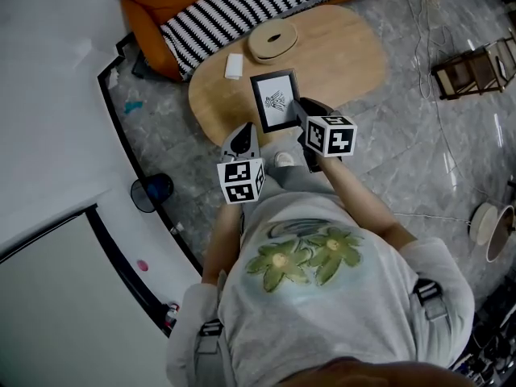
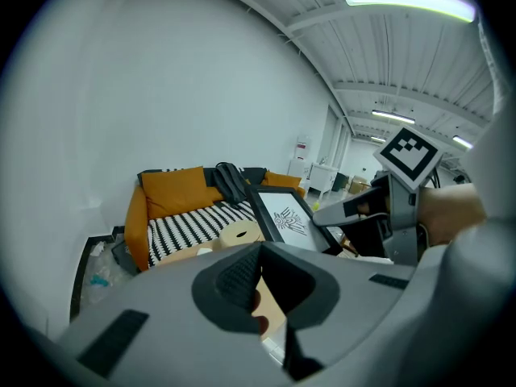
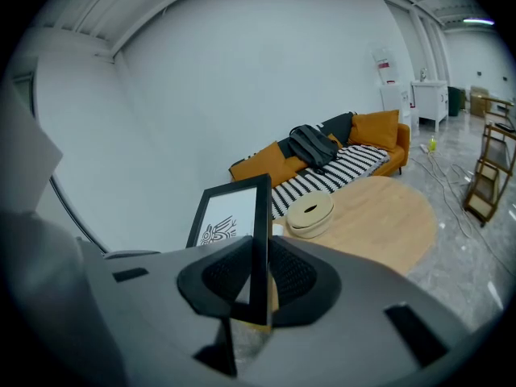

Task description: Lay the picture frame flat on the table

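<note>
A black picture frame with a white print stands raised over the near end of the oval wooden table. My right gripper is shut on its right edge. In the right gripper view the frame rises upright between the pads of the right gripper. Whether its lower edge touches the table I cannot tell. My left gripper hovers just left of and below the frame, off the table's near edge, shut and empty. The left gripper view shows its jaws closed, with the frame and the right gripper beyond.
A round beige lidded box and a small white box lie on the table beyond the frame. An orange sofa with a striped blanket stands behind. A wooden rack and cables occupy the floor at right; a dark bin sits left.
</note>
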A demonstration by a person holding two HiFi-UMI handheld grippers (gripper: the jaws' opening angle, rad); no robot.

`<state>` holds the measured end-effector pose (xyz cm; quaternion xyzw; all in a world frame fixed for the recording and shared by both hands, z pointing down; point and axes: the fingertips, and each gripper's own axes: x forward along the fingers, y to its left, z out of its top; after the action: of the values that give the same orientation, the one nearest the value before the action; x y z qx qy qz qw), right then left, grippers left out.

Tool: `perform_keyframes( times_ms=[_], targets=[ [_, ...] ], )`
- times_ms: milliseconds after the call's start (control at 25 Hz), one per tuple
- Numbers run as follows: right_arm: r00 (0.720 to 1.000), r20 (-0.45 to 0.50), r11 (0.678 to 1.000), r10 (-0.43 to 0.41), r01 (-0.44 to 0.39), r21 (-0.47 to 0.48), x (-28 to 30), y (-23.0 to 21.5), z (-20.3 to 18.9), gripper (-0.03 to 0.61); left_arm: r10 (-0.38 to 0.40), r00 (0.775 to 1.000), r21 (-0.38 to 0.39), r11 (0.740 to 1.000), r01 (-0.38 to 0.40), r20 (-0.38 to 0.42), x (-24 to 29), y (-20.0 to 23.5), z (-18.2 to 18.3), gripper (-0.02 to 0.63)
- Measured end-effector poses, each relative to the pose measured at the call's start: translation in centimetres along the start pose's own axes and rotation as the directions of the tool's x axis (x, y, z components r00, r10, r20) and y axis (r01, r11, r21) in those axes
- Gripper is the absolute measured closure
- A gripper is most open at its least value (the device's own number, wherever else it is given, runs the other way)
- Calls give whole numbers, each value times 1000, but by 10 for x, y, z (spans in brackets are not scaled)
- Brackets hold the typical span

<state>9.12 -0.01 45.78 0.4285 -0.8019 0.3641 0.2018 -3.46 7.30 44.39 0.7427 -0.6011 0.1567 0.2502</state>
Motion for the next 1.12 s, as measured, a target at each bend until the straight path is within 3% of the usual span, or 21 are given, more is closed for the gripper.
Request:
perform_keyframes(
  times_ms=[480, 1120],
  targets=[
    [1000, -19, 1000, -4, 4, -8, 20, -11, -4, 505, 18, 1000, -39, 999, -18, -8, 6, -1, -12, 598],
    [999, -32, 1000, -16, 16, 6, 43, -16, -13, 505, 15, 1000, -34, 999, -16, -24, 21, 7, -19, 598]
  ],
)
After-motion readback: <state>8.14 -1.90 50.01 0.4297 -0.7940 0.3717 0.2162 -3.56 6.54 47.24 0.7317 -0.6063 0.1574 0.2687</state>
